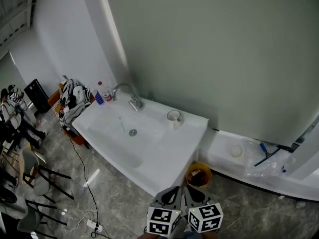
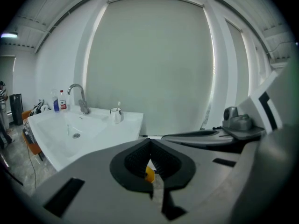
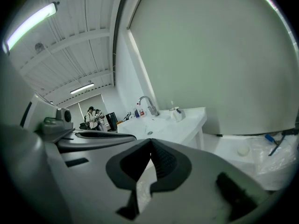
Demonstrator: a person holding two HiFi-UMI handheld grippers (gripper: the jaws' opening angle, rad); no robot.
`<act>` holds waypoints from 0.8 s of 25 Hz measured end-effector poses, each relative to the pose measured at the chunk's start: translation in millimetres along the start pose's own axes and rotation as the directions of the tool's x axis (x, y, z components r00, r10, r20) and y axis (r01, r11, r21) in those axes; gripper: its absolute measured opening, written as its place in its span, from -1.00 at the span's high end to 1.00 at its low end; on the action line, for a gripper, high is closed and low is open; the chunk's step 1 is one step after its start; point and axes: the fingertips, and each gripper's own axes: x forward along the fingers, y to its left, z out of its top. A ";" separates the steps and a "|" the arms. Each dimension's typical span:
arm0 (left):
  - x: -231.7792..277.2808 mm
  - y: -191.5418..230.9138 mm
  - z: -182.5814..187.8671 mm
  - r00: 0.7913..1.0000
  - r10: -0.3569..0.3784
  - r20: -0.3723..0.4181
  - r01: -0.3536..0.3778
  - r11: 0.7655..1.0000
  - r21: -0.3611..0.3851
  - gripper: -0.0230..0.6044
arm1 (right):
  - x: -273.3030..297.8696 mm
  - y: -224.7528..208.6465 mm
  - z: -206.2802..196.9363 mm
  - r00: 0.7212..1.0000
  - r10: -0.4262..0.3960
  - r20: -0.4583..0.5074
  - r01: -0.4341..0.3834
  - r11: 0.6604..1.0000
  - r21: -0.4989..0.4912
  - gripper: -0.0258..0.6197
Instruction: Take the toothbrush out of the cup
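A white cup stands on the right back corner of the white washbasin counter, right of the faucet. In the left gripper view the cup shows a thin white toothbrush sticking up from it. The right gripper view shows the same cup far ahead. My left gripper and right gripper hang side by side at the bottom edge, well short of the counter. The left gripper is shut with nothing in it. The right gripper is shut and holds nothing.
A yellow bin sits on the floor under the counter's near corner. Bottles and a cloth pile lie at the basin's left end. A low white ledge with a plastic bag runs right. People, chairs and a floor cable are at left.
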 end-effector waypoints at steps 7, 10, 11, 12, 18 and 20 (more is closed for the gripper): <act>1.3 5.0 2.4 1.000 0.028 0.003 -0.028 1.000 -0.009 0.90 | 4.4 2.8 2.4 0.999 0.033 -0.007 -0.033 0.999 -0.006 0.89; 3.3 10.9 6.1 0.999 0.039 0.011 -0.039 0.999 -0.020 0.90 | 9.3 2.4 5.0 0.999 0.037 -0.013 -0.037 0.999 -0.013 0.89; 5.1 12.8 6.7 0.999 0.040 0.011 -0.039 0.999 -0.025 0.90 | 12.0 2.1 5.7 0.999 0.039 -0.015 -0.039 0.999 -0.016 0.89; 7.5 14.7 7.0 0.999 0.038 0.011 -0.038 0.999 -0.030 0.90 | 15.2 1.7 6.3 0.999 0.040 -0.018 -0.040 0.999 -0.018 0.89; 23.1 29.8 12.2 1.000 0.022 0.014 -0.021 0.999 -0.049 0.90 | 35.0 -1.2 13.7 0.999 0.029 -0.027 -0.030 0.999 -0.029 0.89; 28.8 36.1 15.6 1.000 0.012 0.016 -0.012 0.999 -0.051 0.90 | 43.5 -3.4 16.9 0.999 0.019 -0.028 -0.020 0.999 -0.029 0.89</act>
